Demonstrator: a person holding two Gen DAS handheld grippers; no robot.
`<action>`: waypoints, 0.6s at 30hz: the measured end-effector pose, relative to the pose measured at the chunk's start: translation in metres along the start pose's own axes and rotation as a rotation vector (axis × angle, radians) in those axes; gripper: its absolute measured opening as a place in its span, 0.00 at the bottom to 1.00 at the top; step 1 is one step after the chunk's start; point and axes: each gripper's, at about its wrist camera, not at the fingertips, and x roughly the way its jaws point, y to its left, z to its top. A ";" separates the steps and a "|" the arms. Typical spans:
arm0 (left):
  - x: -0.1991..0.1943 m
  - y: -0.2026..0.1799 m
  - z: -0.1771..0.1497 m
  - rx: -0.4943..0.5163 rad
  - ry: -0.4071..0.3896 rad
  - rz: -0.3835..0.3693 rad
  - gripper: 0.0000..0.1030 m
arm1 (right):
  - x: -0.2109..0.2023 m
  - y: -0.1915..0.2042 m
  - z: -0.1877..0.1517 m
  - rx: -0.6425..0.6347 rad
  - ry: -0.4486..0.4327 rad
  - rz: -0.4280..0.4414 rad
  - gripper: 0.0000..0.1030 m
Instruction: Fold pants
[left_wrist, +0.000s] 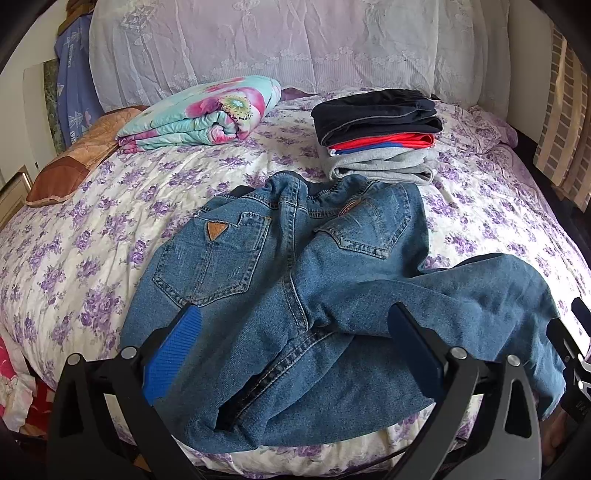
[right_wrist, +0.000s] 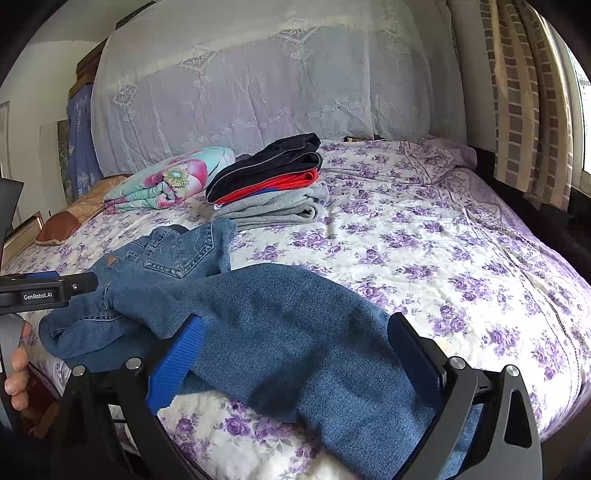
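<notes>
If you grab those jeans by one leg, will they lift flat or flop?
Probably flop: the jeans already lie rumpled on the bed. Thick denim likely feels fairly heavy. The open right gripper and left gripper should grip its rough weave.

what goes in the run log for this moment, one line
task: fold pants | jeans: unfolded on bed | left tongs: open over jeans | right tongs: open over leg

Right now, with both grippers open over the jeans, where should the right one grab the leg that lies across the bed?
Take the jeans by the near part of that leg, where the right gripper already straddles it. Come in from the bed's near edge, jaws across the leg's width: the denim lies flat there in few layers, while toward the left gripper it bunches at the crotch seam.
</notes>
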 end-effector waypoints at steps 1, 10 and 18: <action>0.000 0.000 0.000 -0.001 0.001 0.001 0.95 | 0.000 0.000 0.000 0.001 0.003 0.003 0.97; 0.002 0.002 -0.001 -0.002 0.003 0.000 0.95 | 0.005 0.000 -0.002 0.007 0.024 0.012 0.97; 0.003 0.003 -0.003 -0.002 0.005 0.002 0.95 | 0.006 -0.001 -0.003 0.015 0.027 0.009 0.97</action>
